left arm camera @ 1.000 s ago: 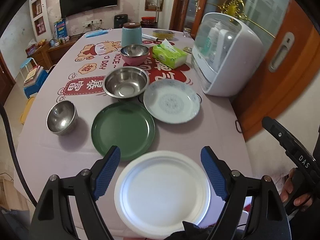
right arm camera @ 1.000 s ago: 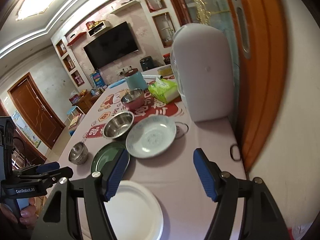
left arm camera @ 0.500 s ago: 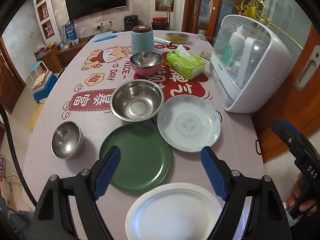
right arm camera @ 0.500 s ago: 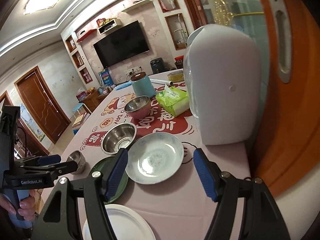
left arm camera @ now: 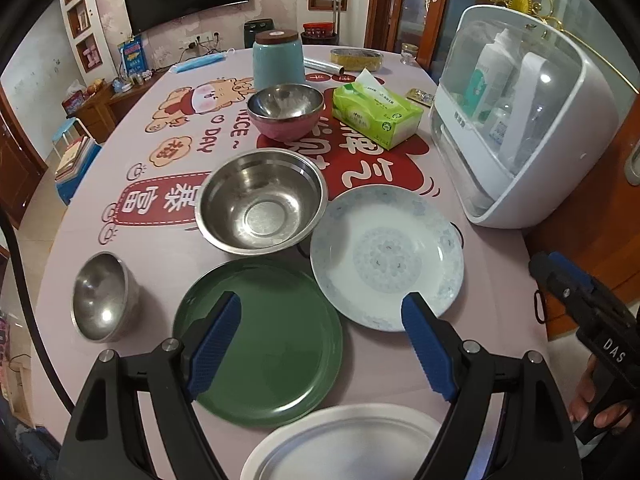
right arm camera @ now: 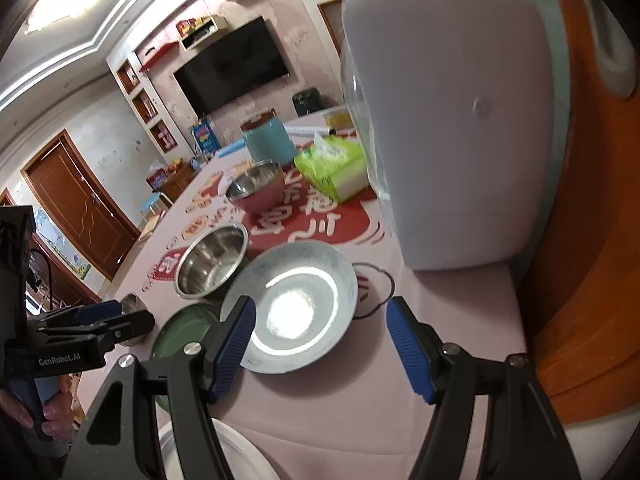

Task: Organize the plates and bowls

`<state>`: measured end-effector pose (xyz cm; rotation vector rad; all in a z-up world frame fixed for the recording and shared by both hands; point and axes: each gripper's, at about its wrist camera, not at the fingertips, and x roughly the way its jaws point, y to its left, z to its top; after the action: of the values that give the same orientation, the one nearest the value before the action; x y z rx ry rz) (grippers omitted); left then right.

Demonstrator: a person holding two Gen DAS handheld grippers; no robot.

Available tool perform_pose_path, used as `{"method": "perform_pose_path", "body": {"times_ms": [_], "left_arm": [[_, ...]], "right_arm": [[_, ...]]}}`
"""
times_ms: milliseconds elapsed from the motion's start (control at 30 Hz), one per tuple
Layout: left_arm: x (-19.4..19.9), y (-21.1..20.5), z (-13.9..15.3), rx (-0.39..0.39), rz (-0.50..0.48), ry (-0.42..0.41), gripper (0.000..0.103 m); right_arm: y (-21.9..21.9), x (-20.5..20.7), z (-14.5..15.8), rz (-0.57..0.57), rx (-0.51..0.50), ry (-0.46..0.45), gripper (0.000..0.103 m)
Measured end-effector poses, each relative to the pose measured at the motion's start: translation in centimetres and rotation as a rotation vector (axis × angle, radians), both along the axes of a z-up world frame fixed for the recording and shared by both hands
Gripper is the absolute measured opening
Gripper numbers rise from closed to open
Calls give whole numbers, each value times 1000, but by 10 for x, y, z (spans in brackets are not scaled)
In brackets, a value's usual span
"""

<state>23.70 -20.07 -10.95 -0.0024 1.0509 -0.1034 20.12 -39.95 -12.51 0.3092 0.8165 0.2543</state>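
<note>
Left wrist view: left gripper (left arm camera: 320, 340) jaws apart, empty, above green plate (left arm camera: 272, 352). Blue-patterned plate (left arm camera: 386, 256) beside it, large steel bowl (left arm camera: 260, 200) behind. Tablecloth (left arm camera: 176, 240) reads "NICE DAY". Right gripper (right arm camera: 320, 344) spread, nothing held; its handle marked "DAS"; left handle "GenRobot.AI".

The white plate (left arm camera: 344, 444) is cut off by the bottom edge.
</note>
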Motion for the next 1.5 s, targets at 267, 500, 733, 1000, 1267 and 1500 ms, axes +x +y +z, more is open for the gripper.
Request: {"method": "perform_pose_path", "body": {"times_ms": [267,500,733,1000,1267,1500], "left_arm": [[24,6,-36,-56,15,30,81],[43,8,-61,-112,24,32,81],[57,10,-79,-131,30,41,70],[66,12,-92,-181,28,68,51],[72,13,-95,-188,15,61,37],[81,12,-100,-172,18,65,32]], "right_arm": [[6,14,-30,19,8,57,68],[7,23,-51,36,49,94,68],[5,27,-60,44,81,89,61],[3,31,-66,50,94,97,46],[4,32,-69,59,96,102,37],[7,35,-71,65,81,102,31]]}}
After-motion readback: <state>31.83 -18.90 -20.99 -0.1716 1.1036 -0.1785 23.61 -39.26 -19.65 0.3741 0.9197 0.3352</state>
